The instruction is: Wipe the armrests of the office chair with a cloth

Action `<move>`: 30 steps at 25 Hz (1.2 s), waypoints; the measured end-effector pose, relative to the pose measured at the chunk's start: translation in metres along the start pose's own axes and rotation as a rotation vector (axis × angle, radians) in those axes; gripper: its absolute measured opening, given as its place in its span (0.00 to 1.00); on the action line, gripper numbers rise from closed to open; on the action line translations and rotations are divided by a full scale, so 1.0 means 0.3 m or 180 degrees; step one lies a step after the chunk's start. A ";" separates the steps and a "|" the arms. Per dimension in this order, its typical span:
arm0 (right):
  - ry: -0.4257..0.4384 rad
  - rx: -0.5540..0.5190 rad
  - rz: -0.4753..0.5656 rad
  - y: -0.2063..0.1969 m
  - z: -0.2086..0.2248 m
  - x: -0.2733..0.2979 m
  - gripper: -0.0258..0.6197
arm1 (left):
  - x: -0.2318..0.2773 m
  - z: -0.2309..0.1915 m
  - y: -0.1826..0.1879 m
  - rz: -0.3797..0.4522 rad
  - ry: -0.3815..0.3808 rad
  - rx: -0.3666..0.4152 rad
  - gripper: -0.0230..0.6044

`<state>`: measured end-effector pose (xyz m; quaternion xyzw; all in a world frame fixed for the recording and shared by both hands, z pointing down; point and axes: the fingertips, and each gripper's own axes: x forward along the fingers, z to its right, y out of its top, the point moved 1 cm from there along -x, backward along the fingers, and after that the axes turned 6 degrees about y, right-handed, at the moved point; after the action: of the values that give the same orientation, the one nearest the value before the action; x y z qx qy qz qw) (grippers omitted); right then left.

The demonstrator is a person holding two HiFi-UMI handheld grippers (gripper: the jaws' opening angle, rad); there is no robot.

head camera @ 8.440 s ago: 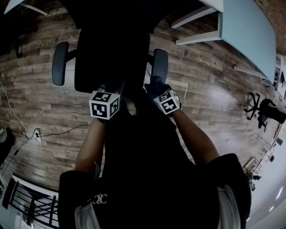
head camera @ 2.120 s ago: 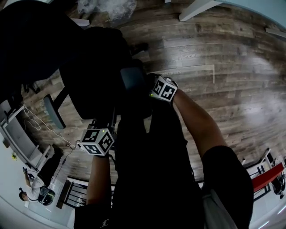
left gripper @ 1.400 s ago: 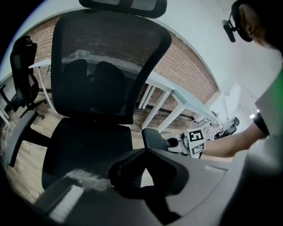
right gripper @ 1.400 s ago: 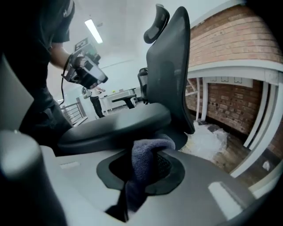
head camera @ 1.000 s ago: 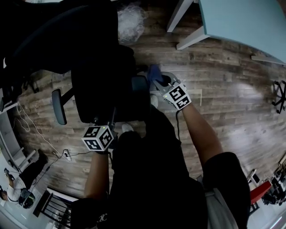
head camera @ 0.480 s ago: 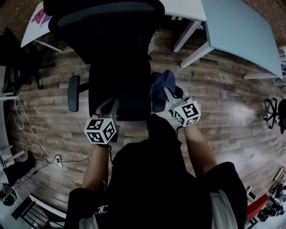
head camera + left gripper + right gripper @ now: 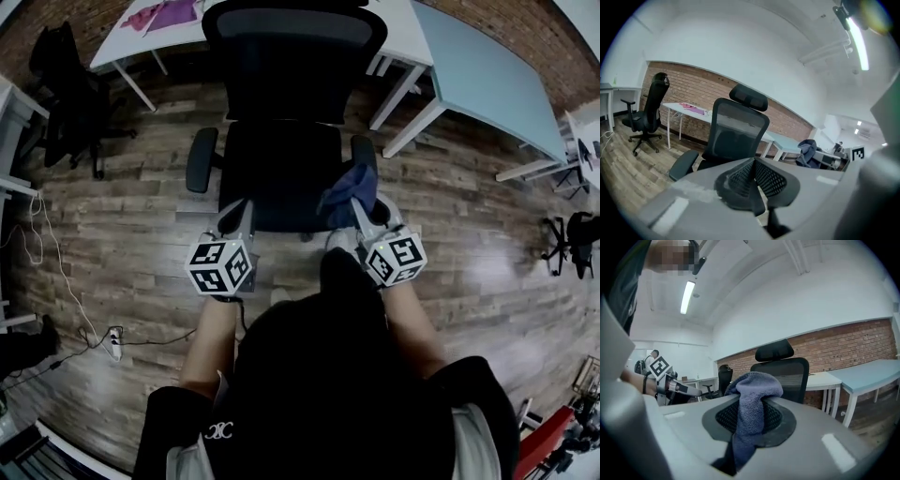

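- Currently the person stands at the near side of the black office chair [image 7: 281,169], facing its seat, with the backrest and headrest on the far side
- The right gripper [image 7: 357,201] has its jaws clamped on a blue cloth [image 7: 345,184]; in the right gripper view the cloth [image 7: 753,397] bunches up above the two mesh pads and hangs down between them
- From the head view the cloth sits at the near end of the chair's right armrest [image 7: 364,150], over the near right corner of the seat; whether it touches the armrest cannot be told
- The left gripper [image 7: 234,210] is at the near left corner of the seat, just right of the left armrest [image 7: 201,159] and apart from it
- In the left gripper view the left gripper [image 7: 754,180] has its jaws pressed together with nothing between them, and it points over the seat towards the backrest
- A white desk [image 7: 398,23] stands on the far side of the chair, with pink things [image 7: 159,13] lying on its left end, and a pale blue table [image 7: 483,80] stands to the far right
- A second black chair [image 7: 66,89] stands at the far left on the wooden floor [image 7: 122,234], and a thin cable [image 7: 42,248] trails across the boards on the left
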<state>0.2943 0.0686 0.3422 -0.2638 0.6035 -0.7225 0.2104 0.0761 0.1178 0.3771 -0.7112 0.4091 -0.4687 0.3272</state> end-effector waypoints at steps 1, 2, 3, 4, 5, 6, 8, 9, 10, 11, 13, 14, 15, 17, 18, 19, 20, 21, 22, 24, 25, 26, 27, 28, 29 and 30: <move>0.0004 -0.0029 -0.0013 0.004 -0.060 -0.031 0.14 | -0.048 -0.005 -0.011 0.0021 -0.0016 -0.0009 0.05; 0.0012 -0.0056 -0.0036 0.004 -0.107 -0.057 0.14 | -0.087 -0.009 -0.019 0.0041 -0.0026 -0.0014 0.05; 0.0017 -0.0083 -0.0062 0.002 -0.145 -0.080 0.14 | -0.119 -0.012 -0.022 0.0063 -0.0034 -0.0017 0.05; 0.0015 -0.0110 -0.0089 0.002 -0.172 -0.101 0.14 | -0.145 -0.014 -0.022 0.0089 -0.0038 -0.0018 0.05; 0.0004 -0.0133 -0.0109 0.003 -0.193 -0.122 0.14 | -0.167 -0.014 -0.023 0.0116 -0.0043 -0.0019 0.05; -0.0010 -0.0143 -0.0114 0.000 -0.213 -0.150 0.14 | -0.193 -0.010 -0.031 0.0140 -0.0050 -0.0021 0.05; -0.0036 -0.0113 -0.0089 -0.026 -0.261 -0.237 0.14 | -0.265 0.019 -0.079 0.0181 -0.0076 -0.0010 0.05; -0.0046 -0.0089 -0.0064 -0.043 -0.284 -0.286 0.14 | -0.303 0.039 -0.106 0.0208 -0.0089 0.0006 0.05; -0.0055 -0.0073 -0.0034 -0.053 -0.302 -0.329 0.14 | -0.335 0.060 -0.126 0.0244 -0.0098 0.0027 0.05; -0.0063 -0.0068 -0.0003 -0.056 -0.315 -0.366 0.14 | -0.360 0.079 -0.137 0.0282 -0.0102 0.0047 0.05; -0.0068 -0.0074 0.0050 -0.052 -0.338 -0.435 0.14 | -0.399 0.120 -0.152 0.0330 -0.0101 0.0079 0.05; -0.0066 -0.0075 0.0074 -0.050 -0.351 -0.473 0.14 | -0.417 0.145 -0.163 0.0334 -0.0104 0.0094 0.05; -0.0064 -0.0077 0.0095 -0.050 -0.365 -0.513 0.14 | -0.436 0.174 -0.179 0.0329 -0.0110 0.0110 0.05; -0.0081 -0.0091 0.0134 -0.058 -0.393 -0.604 0.14 | -0.478 0.240 -0.227 0.0313 -0.0130 0.0144 0.04; -0.0108 -0.0098 0.0153 -0.069 -0.406 -0.655 0.14 | -0.504 0.276 -0.259 0.0306 -0.0137 0.0156 0.05; -0.0143 -0.0096 0.0171 -0.084 -0.417 -0.709 0.14 | -0.533 0.312 -0.297 0.0299 -0.0139 0.0166 0.05; -0.0173 -0.0078 0.0186 -0.102 -0.428 -0.763 0.14 | -0.563 0.349 -0.337 0.0289 -0.0136 0.0175 0.05; -0.0187 -0.0050 0.0198 -0.123 -0.441 -0.815 0.14 | -0.595 0.385 -0.379 0.0274 -0.0132 0.0189 0.05; -0.0180 -0.0023 0.0209 -0.143 -0.457 -0.866 0.14 | -0.630 0.421 -0.421 0.0257 -0.0128 0.0212 0.05; -0.0125 -0.0010 0.0218 -0.186 -0.505 -0.962 0.14 | -0.713 0.485 -0.506 0.0232 -0.0120 0.0248 0.05; -0.0091 -0.0008 0.0212 -0.206 -0.532 -1.005 0.14 | -0.759 0.508 -0.547 0.0225 -0.0107 0.0234 0.05; -0.0056 0.0002 0.0203 -0.226 -0.559 -1.041 0.14 | -0.804 0.524 -0.582 0.0219 -0.0080 0.0193 0.05; -0.0024 0.0019 0.0196 -0.241 -0.585 -1.073 0.14 | -0.847 0.532 -0.612 0.0207 -0.0038 0.0145 0.05; 0.0001 0.0041 0.0194 -0.250 -0.611 -1.102 0.14 | -0.887 0.538 -0.636 0.0186 0.0015 0.0117 0.05; 0.0021 0.0062 0.0204 -0.250 -0.637 -1.130 0.14 | -0.926 0.546 -0.652 0.0163 0.0064 0.0118 0.05; 0.0044 0.0073 0.0231 -0.239 -0.663 -1.157 0.14 | -0.963 0.557 -0.660 0.0147 0.0095 0.0134 0.05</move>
<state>0.4371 0.4491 0.3422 -0.2343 0.6058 -0.7230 0.2352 0.2215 0.4776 0.3719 -0.6875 0.4203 -0.4801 0.3467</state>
